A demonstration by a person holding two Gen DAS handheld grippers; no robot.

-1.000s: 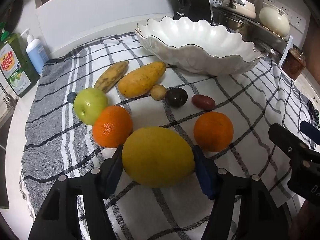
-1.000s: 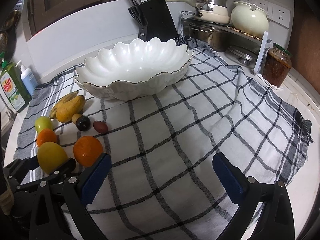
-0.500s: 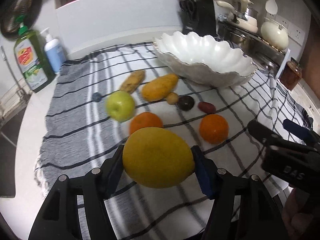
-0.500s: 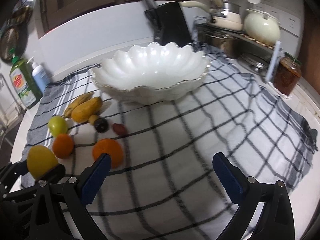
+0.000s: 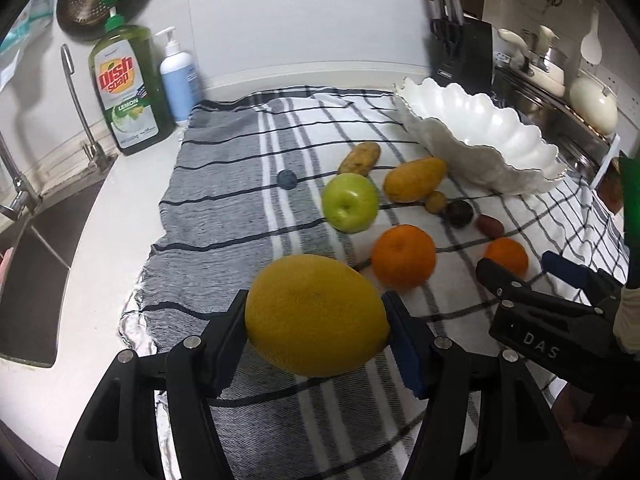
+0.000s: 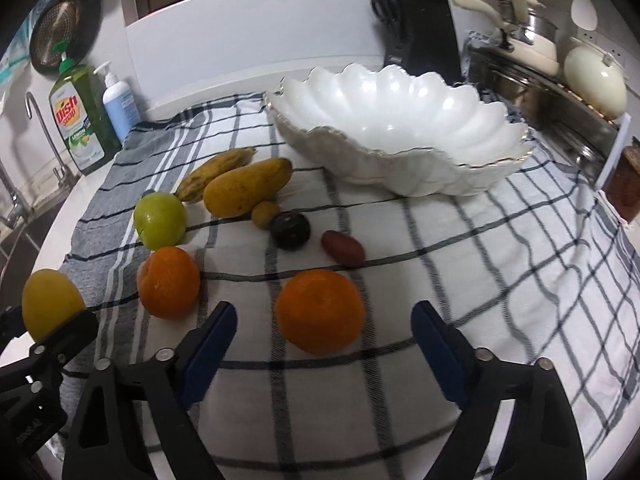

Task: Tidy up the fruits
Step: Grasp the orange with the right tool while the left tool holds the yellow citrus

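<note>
Yellow lemon (image 5: 316,316): clamped between left gripper (image 5: 316,332) pads, lifted clear of checked cloth (image 6: 460,280), ready for carrying to scalloped white bowl (image 6: 400,128).
Right gripper (image 6: 324,344): jaws just narrowing, not yet touching; near orange (image 6: 320,312) lies between them on the cloth.
Bowl: empty, behind the remaining fruit.
Hidden: lemon underside; small dark round item (image 5: 287,179) unidentifiable.

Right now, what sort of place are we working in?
Most likely a home kitchen counter. A sink with a tap sits at the left beside a dish soap bottle, and a knife block and cooking pots stand along the back.
</note>
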